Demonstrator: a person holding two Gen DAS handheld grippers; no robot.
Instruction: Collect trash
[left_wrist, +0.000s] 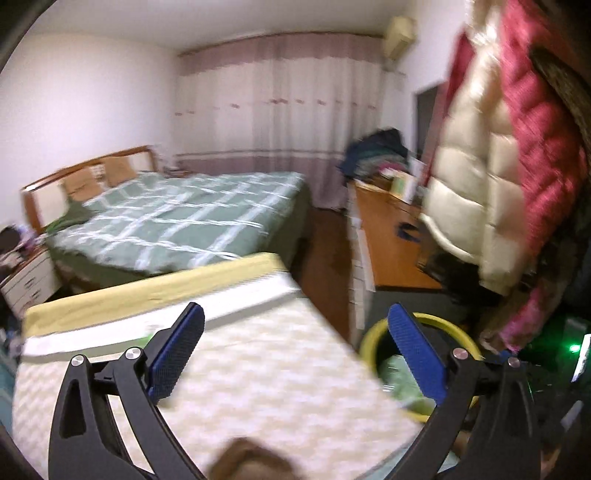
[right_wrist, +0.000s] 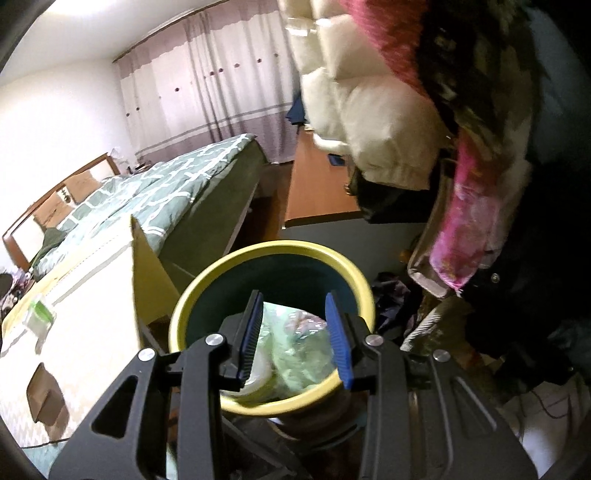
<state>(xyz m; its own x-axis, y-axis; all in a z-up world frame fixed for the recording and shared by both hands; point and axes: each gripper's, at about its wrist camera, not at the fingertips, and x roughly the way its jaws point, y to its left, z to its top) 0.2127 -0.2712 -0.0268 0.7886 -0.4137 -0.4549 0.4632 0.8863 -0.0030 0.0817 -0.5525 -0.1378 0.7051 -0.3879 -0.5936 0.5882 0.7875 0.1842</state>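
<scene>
Right hand-held gripper (right_wrist: 295, 336) spread apart over yellow-rimmed bin (right_wrist: 273, 254), holding nothing, probably placed there for dropping; green plastic trash (right_wrist: 299, 350) lying inside. Left hand-held gripper (left_wrist: 295, 354) wide open above pale mattress (left_wrist: 258, 369), also unloaded, perhaps ready for next piece

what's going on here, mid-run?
A person is collecting trash in a bedroom with two handheld grippers. The right gripper hangs open over the yellow-rimmed bin, which holds crumpled green plastic. The left gripper is open and empty, above the pale mattress beside the bin.
</scene>
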